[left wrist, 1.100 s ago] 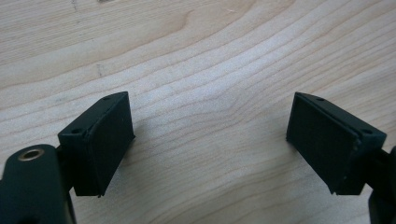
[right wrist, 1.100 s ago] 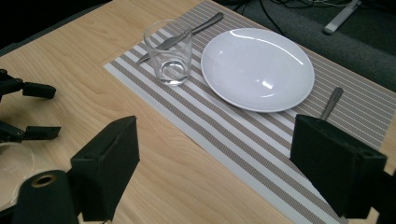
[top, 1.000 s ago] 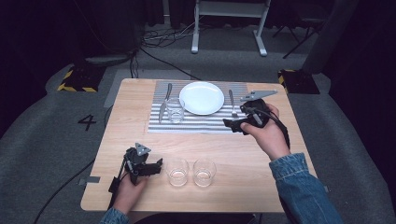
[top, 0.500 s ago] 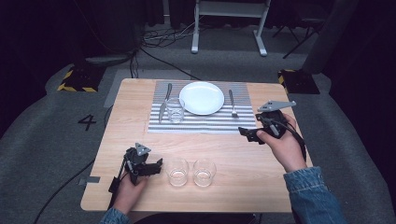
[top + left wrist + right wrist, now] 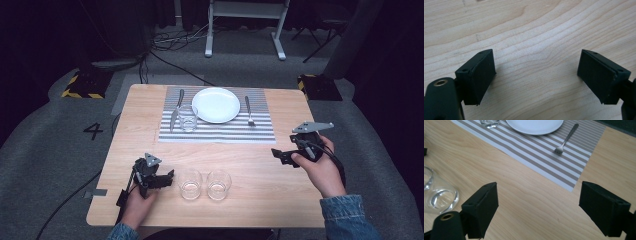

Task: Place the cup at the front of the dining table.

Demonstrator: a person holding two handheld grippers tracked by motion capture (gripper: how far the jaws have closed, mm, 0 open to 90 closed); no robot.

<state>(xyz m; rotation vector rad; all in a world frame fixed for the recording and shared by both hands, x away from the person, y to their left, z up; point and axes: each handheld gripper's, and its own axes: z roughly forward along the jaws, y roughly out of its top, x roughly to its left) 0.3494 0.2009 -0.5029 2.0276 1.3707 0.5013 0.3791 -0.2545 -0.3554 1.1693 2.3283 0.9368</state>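
High view: my right gripper [image 5: 281, 156] hangs at three o'clock on the table [image 5: 140, 125], aimed at the two glasses [image 5: 219, 183] near six o'clock; my left gripper [image 5: 162, 179] rests just beside them.

Left gripper view: jaws wide, nothing between.

Right gripper view: jaws apart, empty, glasses [image 5: 439, 195] at nine o'clock. Approaching too low, I could knock one glass into its neighbour.

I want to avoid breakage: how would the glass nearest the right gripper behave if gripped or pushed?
The glass looks clear, smooth and empty, so probably slippery, light and breakable. It is short and wide, so a push would likely slide it rather than tip it, perhaps into the neighbouring glass.
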